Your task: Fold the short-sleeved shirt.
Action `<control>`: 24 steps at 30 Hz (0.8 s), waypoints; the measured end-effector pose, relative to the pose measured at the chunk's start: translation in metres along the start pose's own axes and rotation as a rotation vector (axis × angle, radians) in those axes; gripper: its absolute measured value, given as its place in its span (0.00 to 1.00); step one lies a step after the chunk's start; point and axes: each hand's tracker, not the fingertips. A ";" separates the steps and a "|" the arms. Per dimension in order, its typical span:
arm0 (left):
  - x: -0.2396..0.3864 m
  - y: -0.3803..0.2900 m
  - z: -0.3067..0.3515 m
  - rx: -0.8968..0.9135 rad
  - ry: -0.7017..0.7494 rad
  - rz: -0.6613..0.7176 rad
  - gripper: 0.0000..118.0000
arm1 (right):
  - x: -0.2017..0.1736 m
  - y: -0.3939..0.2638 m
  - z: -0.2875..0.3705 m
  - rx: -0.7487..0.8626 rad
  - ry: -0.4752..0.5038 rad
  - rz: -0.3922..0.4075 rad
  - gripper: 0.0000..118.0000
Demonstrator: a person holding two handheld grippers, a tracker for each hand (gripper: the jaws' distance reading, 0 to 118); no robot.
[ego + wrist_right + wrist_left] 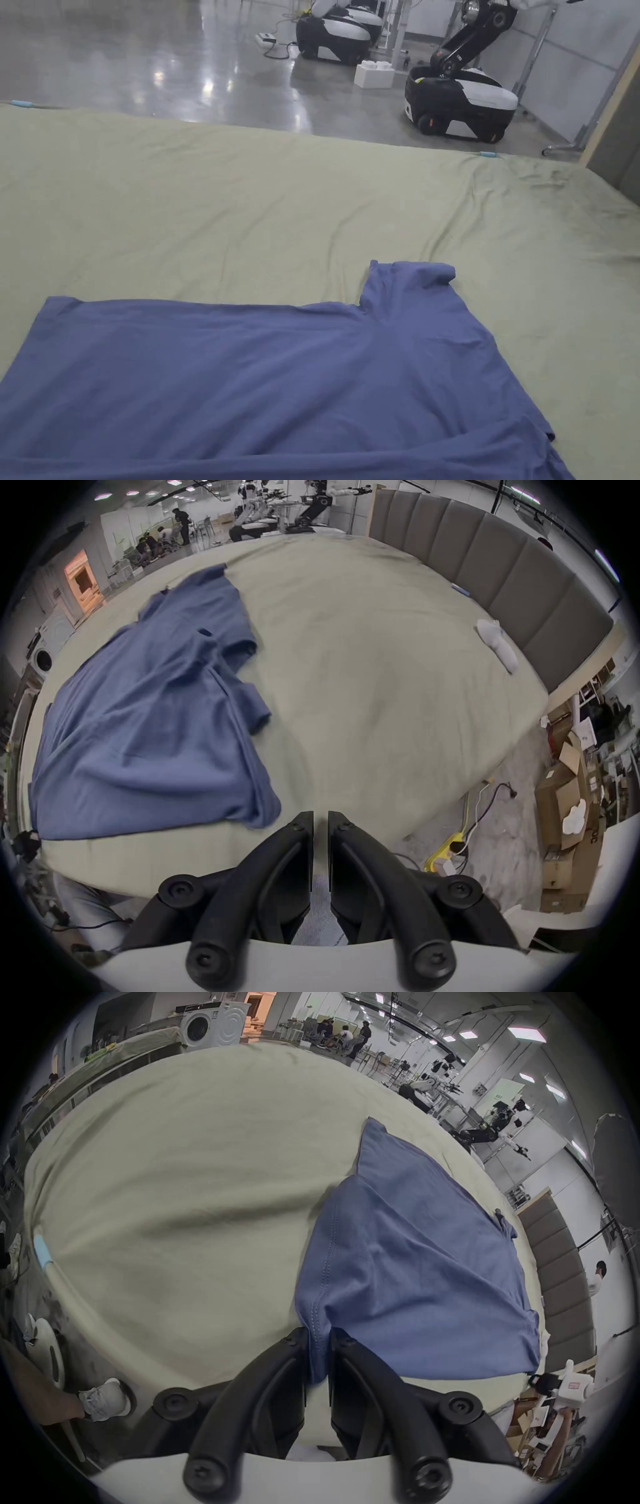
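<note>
- The green sheet (250, 206) covers the whole wide work surface, lightly creased, with a padded grey headboard (502, 580) along one side
- The blue short-sleeved shirt (262, 387) lies spread on the sheet near the person's edge, one sleeve (412, 281) pointing away across the sheet, the body rumpled in soft ridges
- The left gripper (318, 1338) has its jaws drawn narrow onto a stitched corner of the shirt's hem, cloth pinched between them and pulled taut
- The right gripper (321, 817) hovers just off the shirt's near corner, jaws almost together with nothing between them
- A white sock (498, 646) lies well apart, near the headboard
- Risk, as I judge it: with one corner held and the other loose, a lift would drag the shirt askew and bunch the ridges into the fold; the thin pinch of hem could also slip free
- No brand or writing on the shirt can be read; lettering on the cardboard boxes (568, 809) is too small to tell
</note>
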 end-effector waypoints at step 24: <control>0.078 0.208 -0.058 0.169 -0.173 -0.168 0.00 | -0.099 0.042 0.029 0.086 0.473 0.105 0.11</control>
